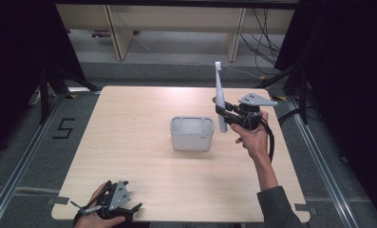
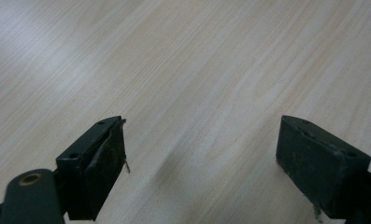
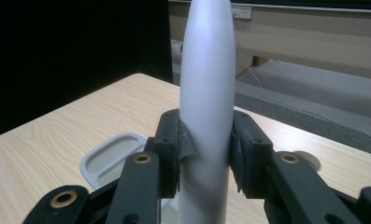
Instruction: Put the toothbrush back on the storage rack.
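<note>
A long white utensil (image 1: 219, 92) with a rounded handle and a small head at its top stands nearly upright above the table, just right of a light grey rectangular container (image 1: 192, 133). My right gripper (image 1: 222, 109) is shut on its lower handle. In the right gripper view both pads press the white handle (image 3: 206, 93), and the container (image 3: 110, 156) lies below to the left. My left gripper (image 1: 108, 209) rests in the person's hand at the table's front left edge. Its jaws stand wide apart over bare wood (image 2: 202, 158) with nothing between them.
The container's inside looks empty from above. The wooden table (image 1: 138, 166) has free room all around the container. Beyond the far edge are grey floor, wooden furniture legs (image 1: 117, 38) and cables (image 1: 264, 42). Metal rails run along both sides.
</note>
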`<state>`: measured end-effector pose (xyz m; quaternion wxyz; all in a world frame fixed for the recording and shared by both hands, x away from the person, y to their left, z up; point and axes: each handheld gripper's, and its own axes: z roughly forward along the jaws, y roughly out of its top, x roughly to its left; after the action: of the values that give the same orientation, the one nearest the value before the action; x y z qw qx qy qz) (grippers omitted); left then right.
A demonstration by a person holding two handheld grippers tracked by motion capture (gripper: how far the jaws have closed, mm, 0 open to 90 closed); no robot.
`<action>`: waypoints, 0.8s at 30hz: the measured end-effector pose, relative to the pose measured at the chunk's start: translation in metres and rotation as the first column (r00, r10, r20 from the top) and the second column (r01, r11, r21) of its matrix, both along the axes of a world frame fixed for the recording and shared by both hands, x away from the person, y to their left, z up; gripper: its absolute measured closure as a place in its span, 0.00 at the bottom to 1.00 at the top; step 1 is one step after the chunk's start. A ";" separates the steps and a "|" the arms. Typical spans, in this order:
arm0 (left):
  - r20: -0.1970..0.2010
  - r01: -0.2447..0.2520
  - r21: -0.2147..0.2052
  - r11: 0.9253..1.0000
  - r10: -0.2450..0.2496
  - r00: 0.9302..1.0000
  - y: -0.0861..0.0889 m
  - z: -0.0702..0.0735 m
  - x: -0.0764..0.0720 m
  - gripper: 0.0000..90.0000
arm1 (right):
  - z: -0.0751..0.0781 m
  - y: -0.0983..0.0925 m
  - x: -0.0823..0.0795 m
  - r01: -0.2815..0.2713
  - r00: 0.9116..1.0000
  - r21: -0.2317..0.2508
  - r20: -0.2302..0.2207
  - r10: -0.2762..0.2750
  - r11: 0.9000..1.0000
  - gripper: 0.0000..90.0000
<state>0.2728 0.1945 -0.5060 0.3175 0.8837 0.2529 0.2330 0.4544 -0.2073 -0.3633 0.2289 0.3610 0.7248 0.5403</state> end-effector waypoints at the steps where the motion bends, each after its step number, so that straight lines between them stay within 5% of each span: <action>1: 0.000 0.000 0.000 1.000 0.000 1.000 0.000 0.000 0.000 0.17 | 0.000 0.000 0.000 0.000 1.000 0.000 0.000 0.000 1.000 0.74; 12: 0.007 -0.003 0.022 1.000 0.003 1.000 0.000 0.001 0.000 0.17 | 0.002 0.031 0.009 -0.041 0.999 0.007 -0.018 0.041 0.999 0.74; 17: 0.009 -0.003 0.022 1.000 0.003 1.000 0.000 0.001 0.000 0.17 | 0.000 0.043 0.016 -0.055 0.998 -0.001 0.016 0.055 0.998 0.74; 24: 0.004 0.003 0.019 1.000 -0.003 1.000 0.000 0.001 0.000 0.17 | -0.003 0.059 0.019 -0.078 0.997 0.014 -0.011 0.078 0.997 0.74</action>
<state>0.2724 0.1944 -0.5046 0.3099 0.8866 0.2489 0.2366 0.4734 -0.1482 -0.3662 0.2012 0.3372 0.7359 0.5517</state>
